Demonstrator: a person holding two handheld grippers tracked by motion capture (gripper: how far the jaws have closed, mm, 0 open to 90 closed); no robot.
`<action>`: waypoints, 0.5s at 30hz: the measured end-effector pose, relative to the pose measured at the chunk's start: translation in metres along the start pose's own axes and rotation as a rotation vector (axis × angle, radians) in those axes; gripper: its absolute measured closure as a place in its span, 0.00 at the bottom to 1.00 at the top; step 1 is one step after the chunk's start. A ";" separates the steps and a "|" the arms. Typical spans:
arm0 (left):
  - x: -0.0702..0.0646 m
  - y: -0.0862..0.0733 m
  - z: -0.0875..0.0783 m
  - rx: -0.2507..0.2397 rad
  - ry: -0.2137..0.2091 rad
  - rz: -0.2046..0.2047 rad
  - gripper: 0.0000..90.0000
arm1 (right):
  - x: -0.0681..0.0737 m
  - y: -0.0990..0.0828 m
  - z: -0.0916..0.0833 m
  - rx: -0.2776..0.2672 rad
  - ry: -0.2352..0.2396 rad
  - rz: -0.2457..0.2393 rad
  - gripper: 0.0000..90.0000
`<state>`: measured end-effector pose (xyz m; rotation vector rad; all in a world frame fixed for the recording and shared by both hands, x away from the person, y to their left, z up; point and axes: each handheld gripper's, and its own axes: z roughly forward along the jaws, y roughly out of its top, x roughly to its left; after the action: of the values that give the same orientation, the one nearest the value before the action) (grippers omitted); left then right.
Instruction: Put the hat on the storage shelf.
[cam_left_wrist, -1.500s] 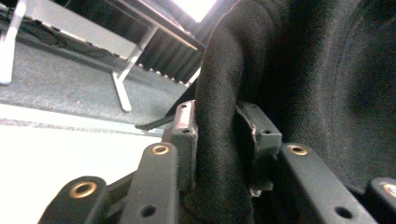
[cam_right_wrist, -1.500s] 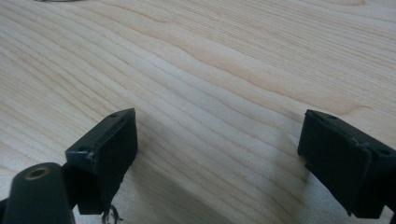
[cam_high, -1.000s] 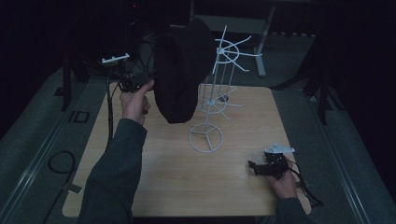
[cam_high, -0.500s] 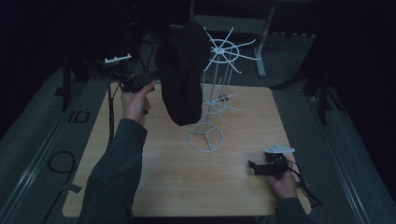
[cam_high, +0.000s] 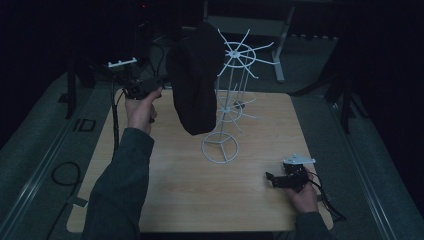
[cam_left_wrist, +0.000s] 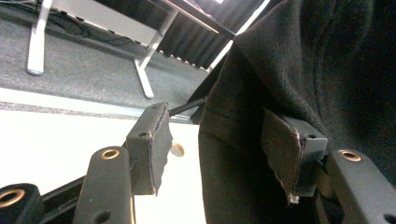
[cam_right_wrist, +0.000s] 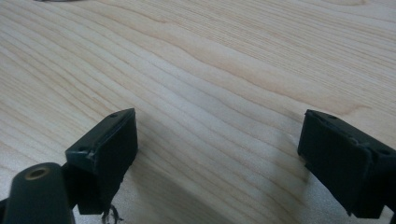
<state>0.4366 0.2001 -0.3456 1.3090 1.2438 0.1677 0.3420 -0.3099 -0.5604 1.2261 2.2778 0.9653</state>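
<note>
Our left gripper (cam_left_wrist: 219, 154) has just been opening, and its jaws now stand wide with the hem of the black cloth (cam_left_wrist: 299, 70) hanging between them: one pad (cam_left_wrist: 152, 144) is clear of the fabric, while the other lies against it or just behind a fold, and we cannot tell which. In the high view that gripper (cam_high: 161, 82) is raised above the far left corner of the table (cam_high: 165, 200), just beside the cloth (cam_high: 192, 85). The cloth is draped from an upper arm of the white wire stand (cam_high: 227, 107), whose ring foot sits near the middle of the table, a little toward the far edge. Our right gripper (cam_right_wrist: 219, 154) rests low over bare wood near the near right corner (cam_high: 270, 179), jaws wide and empty.

We judge the hanging step is at its release: the cloth seems to bear on the stand alone. Next we should draw the left gripper straight back without snagging the hem or tipping the light stand.
</note>
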 end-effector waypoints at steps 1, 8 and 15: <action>0.000 0.000 -0.001 -0.001 0.008 0.006 0.48 | 0.000 0.000 0.000 0.000 0.000 0.000 0.13; 0.001 0.002 -0.008 0.003 0.058 0.034 0.49 | 0.000 0.000 0.000 0.001 0.000 0.000 0.13; 0.006 0.001 -0.017 0.007 0.110 0.067 0.49 | 0.000 0.000 0.000 0.000 0.000 -0.001 0.13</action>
<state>0.4270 0.2149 -0.3441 1.3630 1.2952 0.2865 0.3421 -0.3100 -0.5604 1.2245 2.2788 0.9644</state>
